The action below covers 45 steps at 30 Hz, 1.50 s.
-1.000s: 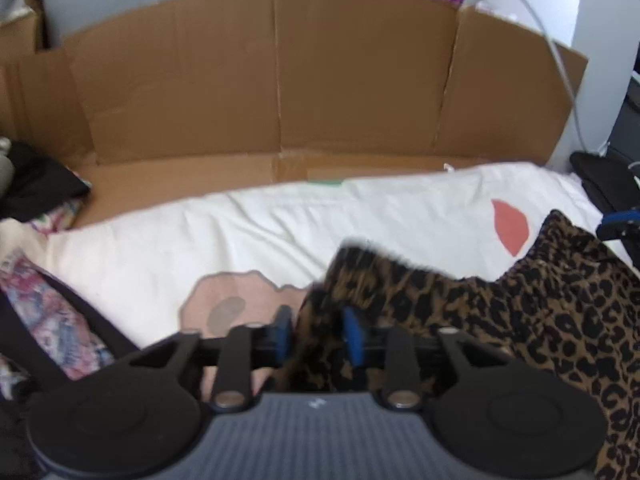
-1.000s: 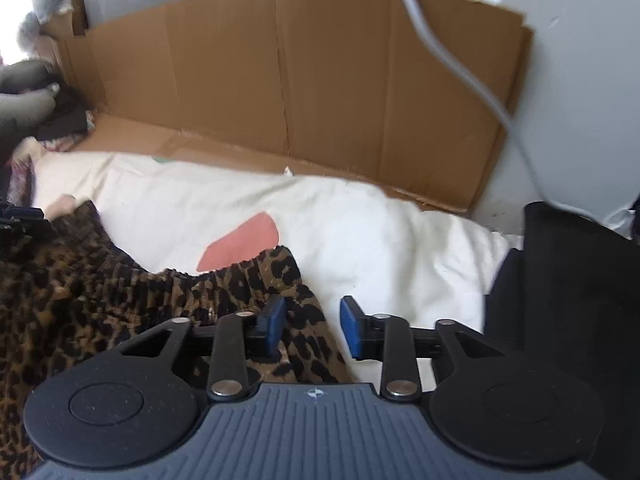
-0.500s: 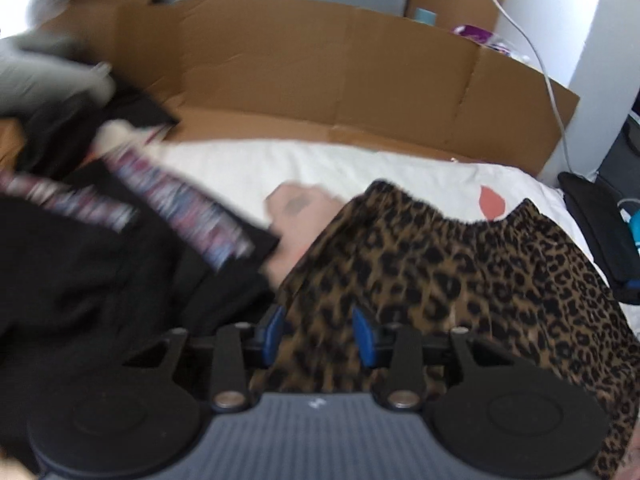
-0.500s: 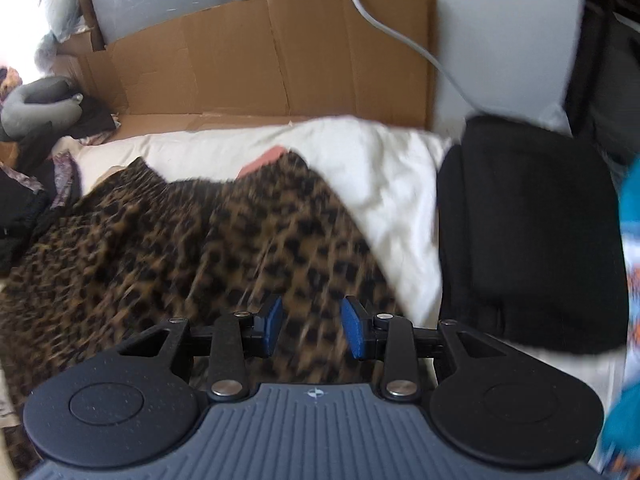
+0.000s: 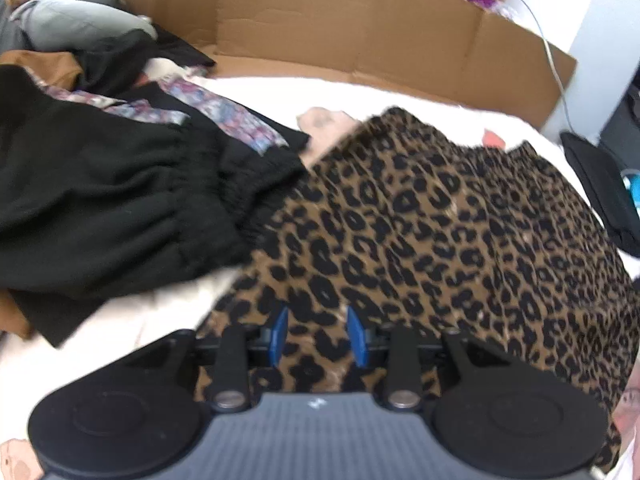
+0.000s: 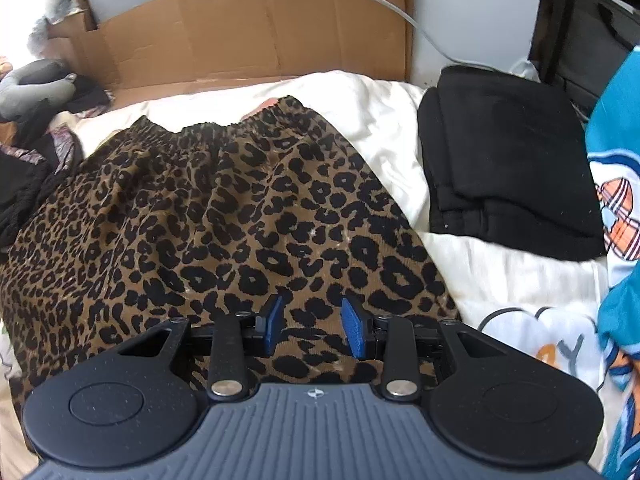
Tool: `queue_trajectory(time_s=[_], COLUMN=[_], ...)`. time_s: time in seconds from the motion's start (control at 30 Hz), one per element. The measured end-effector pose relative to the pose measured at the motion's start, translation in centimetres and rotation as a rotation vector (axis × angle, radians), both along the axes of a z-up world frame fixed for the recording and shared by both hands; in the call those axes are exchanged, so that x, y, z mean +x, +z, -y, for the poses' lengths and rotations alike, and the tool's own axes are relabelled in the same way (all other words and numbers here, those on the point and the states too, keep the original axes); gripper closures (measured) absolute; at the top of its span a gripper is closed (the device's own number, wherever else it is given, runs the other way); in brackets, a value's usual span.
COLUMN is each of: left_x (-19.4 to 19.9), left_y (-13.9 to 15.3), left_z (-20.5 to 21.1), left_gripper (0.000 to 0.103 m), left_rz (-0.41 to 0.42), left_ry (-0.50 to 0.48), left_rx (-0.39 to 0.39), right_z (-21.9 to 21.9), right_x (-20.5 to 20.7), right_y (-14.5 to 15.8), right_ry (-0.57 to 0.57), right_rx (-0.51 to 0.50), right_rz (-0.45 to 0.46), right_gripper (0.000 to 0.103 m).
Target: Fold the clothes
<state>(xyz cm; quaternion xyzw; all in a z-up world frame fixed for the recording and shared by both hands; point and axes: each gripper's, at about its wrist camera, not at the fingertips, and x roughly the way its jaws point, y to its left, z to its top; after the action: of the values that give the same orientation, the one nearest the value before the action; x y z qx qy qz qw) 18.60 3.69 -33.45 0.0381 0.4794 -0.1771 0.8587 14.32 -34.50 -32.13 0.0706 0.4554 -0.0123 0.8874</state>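
On the bed (image 6: 400, 120), my skirt (image 6: 224, 216) has gone from bunched to spread flat, ready for folding; left claw (image 5: 316, 336) and right claw (image 6: 312, 328) both gape over its hem.

My left wrist camera looks forward and down from close above the near hem of the leopard-print skirt (image 5: 420, 220), my right likewise from its right side, both facing the cardboard backing (image 6: 248, 28), sharing skirt and backing.
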Motion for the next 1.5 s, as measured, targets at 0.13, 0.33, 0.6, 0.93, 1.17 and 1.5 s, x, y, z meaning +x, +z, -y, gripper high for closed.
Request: queue_trajectory(time_s=[0.13, 0.33, 0.6, 0.93, 1.17, 1.5], left_x=[0.3, -0.2, -2.4, -5.1, -6.3, -6.2], left_y=[-1.2, -4.0, -4.2, -2.8, -1.0, -3.6], left_z=[2.1, 3.9, 2.3, 1.2, 2.3, 5.2], left_gripper=[0.068, 0.068, 0.068, 0.068, 0.068, 0.068], left_rz=[-0.016, -0.073, -0.102, -0.112, -0.073, -0.186], left_ry=[-0.063, -0.120, -0.146, -0.184, -0.189, -0.219], left_rx=[0.000, 0.040, 0.079, 0.094, 0.031, 0.063], right_z=[-1.5, -2.7, -3.7, -4.6, -6.1, -7.8], right_x=[1.0, 0.2, -2.4, -5.4, -4.9, -4.6], right_y=[-2.2, -4.8, -4.8, -3.9, -1.9, -5.1], right_ry=[0.067, 0.113, 0.162, 0.183, 0.192, 0.188], right_rx=[-0.022, -0.055, -0.097, -0.135, -0.029, 0.011], right_rz=[-0.047, -0.154, -0.239, -0.289, -0.154, -0.279], right_gripper=[0.064, 0.064, 0.065, 0.064, 0.064, 0.065])
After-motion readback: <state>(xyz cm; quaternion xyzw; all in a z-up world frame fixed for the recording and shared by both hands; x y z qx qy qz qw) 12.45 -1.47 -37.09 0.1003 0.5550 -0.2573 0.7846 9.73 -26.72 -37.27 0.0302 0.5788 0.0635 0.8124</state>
